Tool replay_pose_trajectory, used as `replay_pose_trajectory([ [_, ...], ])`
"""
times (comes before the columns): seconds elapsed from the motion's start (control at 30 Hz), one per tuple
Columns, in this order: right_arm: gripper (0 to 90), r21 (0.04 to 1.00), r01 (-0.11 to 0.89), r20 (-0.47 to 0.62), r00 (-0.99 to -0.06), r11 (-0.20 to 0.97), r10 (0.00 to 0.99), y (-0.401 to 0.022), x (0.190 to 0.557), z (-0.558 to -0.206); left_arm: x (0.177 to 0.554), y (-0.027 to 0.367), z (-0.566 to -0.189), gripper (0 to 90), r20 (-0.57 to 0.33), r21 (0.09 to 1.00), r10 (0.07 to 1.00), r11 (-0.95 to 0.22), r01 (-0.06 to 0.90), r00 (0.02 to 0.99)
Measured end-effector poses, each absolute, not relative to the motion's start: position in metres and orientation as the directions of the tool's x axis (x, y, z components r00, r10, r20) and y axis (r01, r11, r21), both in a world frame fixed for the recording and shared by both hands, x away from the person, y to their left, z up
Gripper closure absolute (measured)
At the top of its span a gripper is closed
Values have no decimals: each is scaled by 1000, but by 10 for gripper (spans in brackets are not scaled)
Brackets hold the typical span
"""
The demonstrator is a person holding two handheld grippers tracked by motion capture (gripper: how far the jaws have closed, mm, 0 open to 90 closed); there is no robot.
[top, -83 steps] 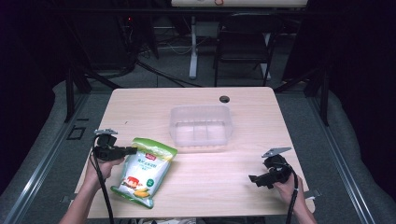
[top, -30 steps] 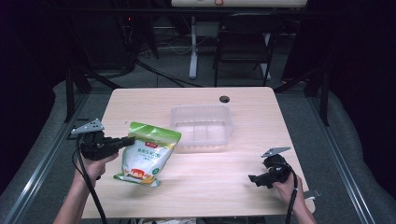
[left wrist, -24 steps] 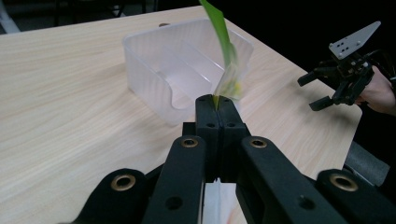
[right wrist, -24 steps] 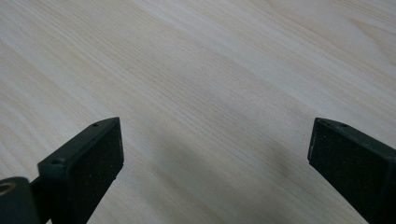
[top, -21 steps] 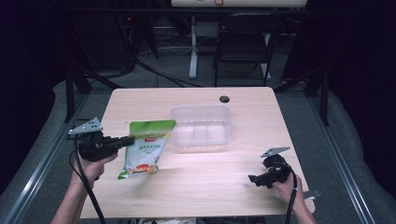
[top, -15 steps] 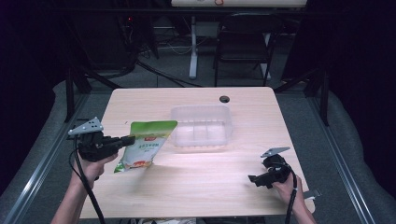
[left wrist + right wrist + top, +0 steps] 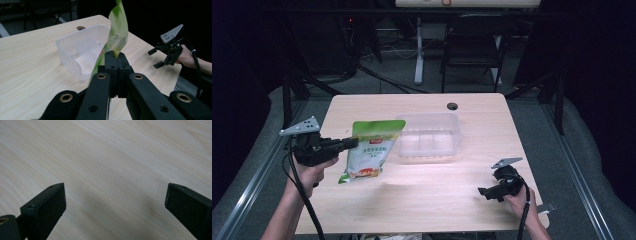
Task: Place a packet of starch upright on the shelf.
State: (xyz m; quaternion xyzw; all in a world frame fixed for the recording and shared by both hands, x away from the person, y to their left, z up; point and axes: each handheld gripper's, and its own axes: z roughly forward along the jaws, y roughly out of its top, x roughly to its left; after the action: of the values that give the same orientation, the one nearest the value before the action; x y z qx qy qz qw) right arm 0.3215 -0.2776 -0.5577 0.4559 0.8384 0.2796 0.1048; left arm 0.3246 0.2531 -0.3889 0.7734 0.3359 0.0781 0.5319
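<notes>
The snack pouch [image 7: 371, 152] is a flat, flexible packet of glossy film, green along the top band and white across the printed lower panel, with a picture of food near the bottom edge. It hangs clear of the bench [image 7: 422, 200] at the left side, tilted: the long axis runs from the green top edge, next to the container, down and left to the bottom corner, which points at the front-left of the bench. The printed face is turned up toward the high view. In the left gripper view the pouch [image 7: 116, 32] appears edge-on, a thin creased sheet rising from between the jaws.

The left claw [image 7: 353, 143] is closed fully on the left edge of the pouch; its two black jaws meet with only the film between them. A hand [image 7: 309, 172] grips the claw body.

Just to the right of the pouch stands a clear plastic container [image 7: 429, 137], rectangular, with ribbed translucent walls and inner dividers. The bench surface is pale wood-grain laminate with a round dark grommet [image 7: 452, 106] near the far edge.

The right claw [image 7: 484, 192] rests at the front-right of the bench, well apart from the pouch. Its jaws stand wide apart and hold nothing.
</notes>
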Motion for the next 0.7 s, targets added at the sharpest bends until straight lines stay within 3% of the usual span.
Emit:
replay_pose_trajectory([
  [0.7,29,556,703,83,-577,443,813,-278,322,-556,347,223,-363,900,-199,892,580,-225,391,790],
])
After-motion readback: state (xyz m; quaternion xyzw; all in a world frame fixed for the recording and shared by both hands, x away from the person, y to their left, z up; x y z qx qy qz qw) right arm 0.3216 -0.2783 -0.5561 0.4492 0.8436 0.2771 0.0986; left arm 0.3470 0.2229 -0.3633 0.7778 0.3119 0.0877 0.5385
